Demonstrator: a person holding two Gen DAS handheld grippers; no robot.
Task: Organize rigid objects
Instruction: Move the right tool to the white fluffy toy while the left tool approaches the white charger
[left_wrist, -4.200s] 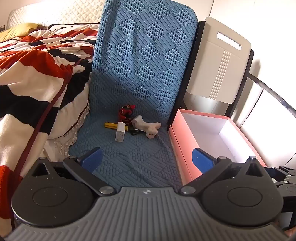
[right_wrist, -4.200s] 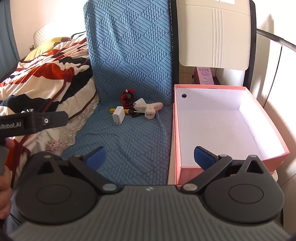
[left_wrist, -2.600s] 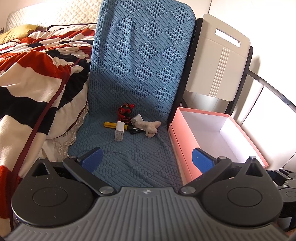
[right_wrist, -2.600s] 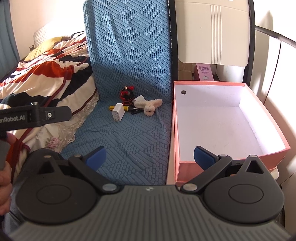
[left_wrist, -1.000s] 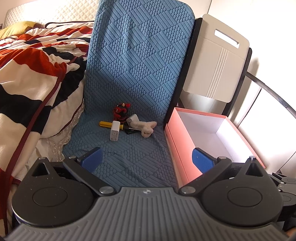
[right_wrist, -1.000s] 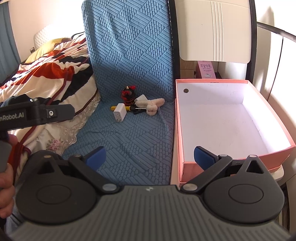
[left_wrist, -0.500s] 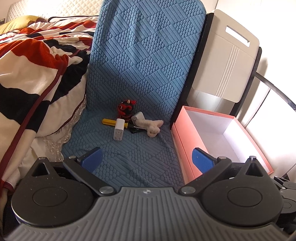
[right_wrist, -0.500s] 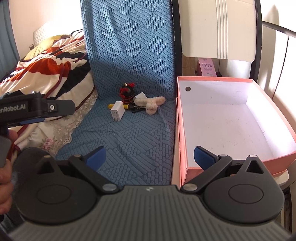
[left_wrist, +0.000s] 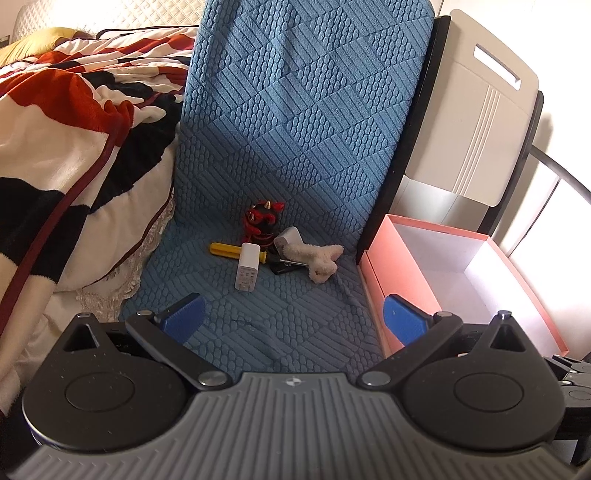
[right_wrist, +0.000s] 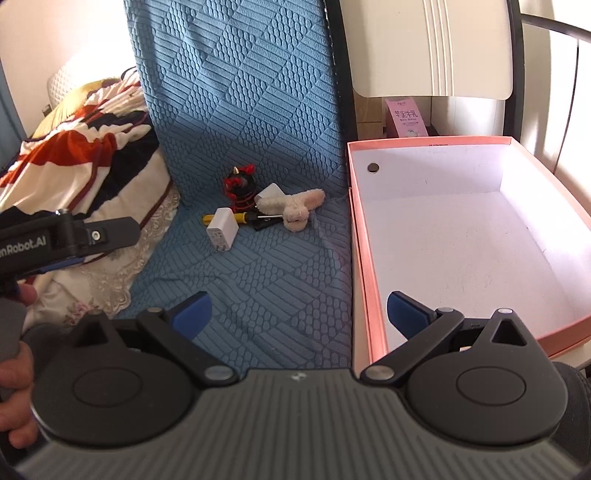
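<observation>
The white charger block (left_wrist: 246, 268) lies flat on the blue quilted seat cover (left_wrist: 295, 147), at about 11 o'clock from the left gripper (left_wrist: 291, 315) and well apart from it. It looks light, hard and smooth-sided — likely to slip unless pinched across its two broad faces near the middle. Just beyond it, at 12 o'clock, lies a yellow-handled screwdriver (left_wrist: 225, 250), stiff and thin, best taken by the handle; the red-and-black figure (left_wrist: 263, 220) behind looks small and knobbly. The fluffy white toy (left_wrist: 317, 258) at 1 o'clock is soft. The empty pink box (right_wrist: 461, 240) sits at 3 o'clock of the pile, touching the seat's edge. Both the left gripper and the right gripper (right_wrist: 297, 314) hang spread wide, holding nothing — no piece is yet boxed.
</observation>
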